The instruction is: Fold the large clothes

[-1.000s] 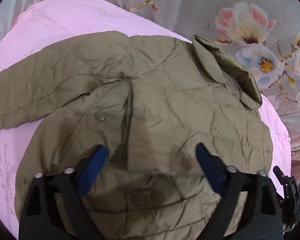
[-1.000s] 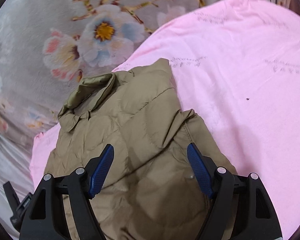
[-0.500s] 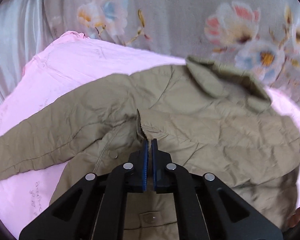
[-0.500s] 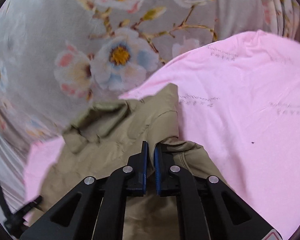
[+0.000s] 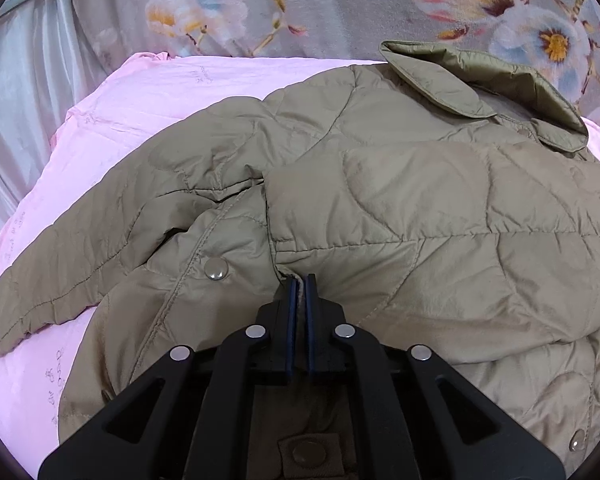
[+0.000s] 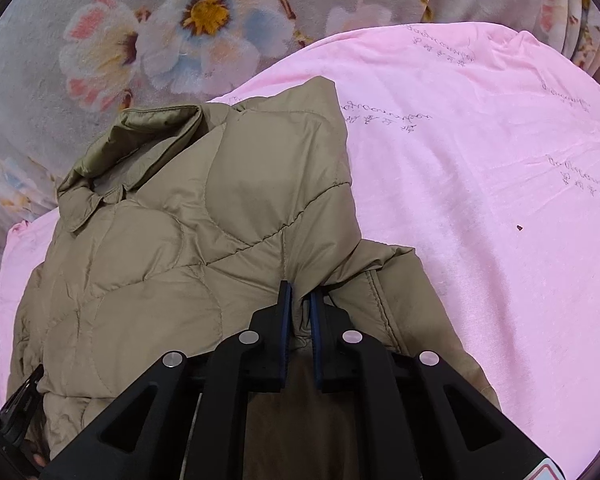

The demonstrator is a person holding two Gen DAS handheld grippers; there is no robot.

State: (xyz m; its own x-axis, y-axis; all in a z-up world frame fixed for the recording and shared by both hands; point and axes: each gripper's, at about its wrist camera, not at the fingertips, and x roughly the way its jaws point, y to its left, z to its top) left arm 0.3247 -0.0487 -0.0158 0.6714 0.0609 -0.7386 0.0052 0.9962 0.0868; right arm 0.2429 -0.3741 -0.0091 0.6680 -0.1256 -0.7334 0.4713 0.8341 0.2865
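An olive quilted jacket point(image 5: 400, 208) lies on a pink sheet point(image 5: 112, 120), collar point(image 5: 480, 76) at the far side. Its left sleeve point(image 5: 100, 240) stretches out to the left. My left gripper point(image 5: 299, 280) is shut on a fold of the jacket near a snap button point(image 5: 216, 270). In the right wrist view the same jacket point(image 6: 180, 220) fills the left half, and my right gripper point(image 6: 300, 292) is shut on a bunched edge of it, pinching thick fabric between the jaws.
The pink sheet point(image 6: 480, 160) spreads wide to the right. A grey floral blanket point(image 6: 160, 32) lies beyond the jacket, also in the left wrist view point(image 5: 340, 4). A pale curtain point(image 5: 24, 80) hangs at the left. The other gripper's black tip point(image 6: 20, 400) shows at lower left.
Both grippers, open over the jacket a second ago, have closed on its fabric. Both views have since moved in closer over the gathered jacket.
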